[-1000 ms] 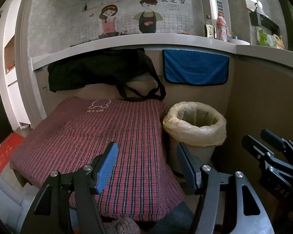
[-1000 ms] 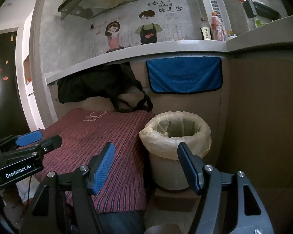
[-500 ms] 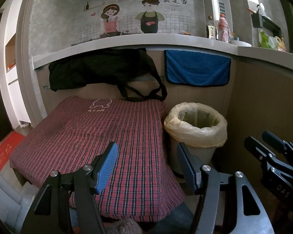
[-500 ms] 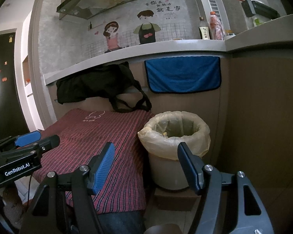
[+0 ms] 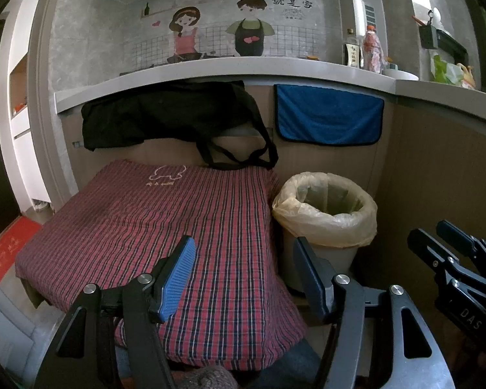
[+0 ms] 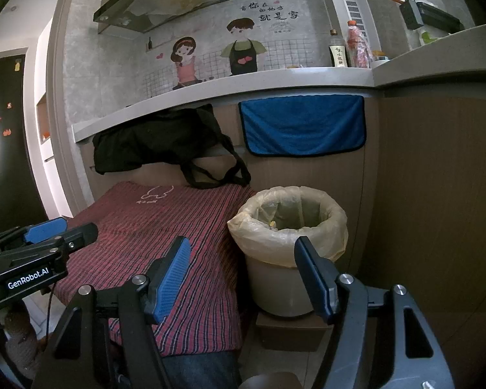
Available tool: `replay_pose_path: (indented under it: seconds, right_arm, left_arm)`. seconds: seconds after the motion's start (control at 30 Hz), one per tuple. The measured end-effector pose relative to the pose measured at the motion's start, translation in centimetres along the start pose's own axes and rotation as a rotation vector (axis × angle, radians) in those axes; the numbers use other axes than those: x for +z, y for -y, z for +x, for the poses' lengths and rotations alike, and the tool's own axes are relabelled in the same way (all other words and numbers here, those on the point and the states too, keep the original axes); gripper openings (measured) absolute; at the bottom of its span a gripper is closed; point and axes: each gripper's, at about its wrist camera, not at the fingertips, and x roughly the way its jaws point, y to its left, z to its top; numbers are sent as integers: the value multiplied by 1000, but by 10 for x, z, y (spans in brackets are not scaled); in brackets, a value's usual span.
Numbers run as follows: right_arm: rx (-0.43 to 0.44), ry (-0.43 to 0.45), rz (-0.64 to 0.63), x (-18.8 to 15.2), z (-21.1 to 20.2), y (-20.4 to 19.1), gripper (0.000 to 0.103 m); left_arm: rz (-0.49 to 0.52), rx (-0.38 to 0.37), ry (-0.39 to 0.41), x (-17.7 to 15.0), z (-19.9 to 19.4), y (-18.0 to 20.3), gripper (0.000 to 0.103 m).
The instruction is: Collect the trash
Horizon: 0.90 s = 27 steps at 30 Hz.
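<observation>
The bin (image 5: 325,214), a pale round one lined with a yellowish bag (image 6: 259,227), stands on the floor in the corner, touching the right edge of the red checked cloth (image 5: 165,227). Inside the bin a small yellow scrap (image 6: 272,224) lies near the left wall of the liner; the rest of the inside is too dim to tell. The left gripper (image 5: 243,275) hangs above the near part of the cloth, left of the bin, with its jaws spread wide and nothing between them. The right gripper (image 6: 243,274) is just in front of the bin, also released, with empty space between its blue pads (image 6: 171,278). Behind the bin a blue towel (image 6: 303,126) hangs on the wooden wall, and left of the towel a black bag (image 5: 165,116) hangs over the far end of the cloth. A white counter (image 5: 210,68) runs above both, higher than the bin.
</observation>
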Motion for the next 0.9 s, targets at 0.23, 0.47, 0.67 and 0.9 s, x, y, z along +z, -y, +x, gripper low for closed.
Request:
replay_pose_path:
  seconds: [0.23,0.47,0.67,0.9]
  right_arm:
    - [0,1,0,1,-1,0,64]
    - [2,1,0,1,0,1,64]
    - [2,-1,1,1,0,1,64]
    - [0,0,0,1,-1,1,64]
  left_arm:
    - [0,1,0,0,0,1,62]
    - [-1,2,0,0,0,2,62]
    - [-2,3,1,0,0,2,62]
    - [-3,2,-2,0,0,2,62]
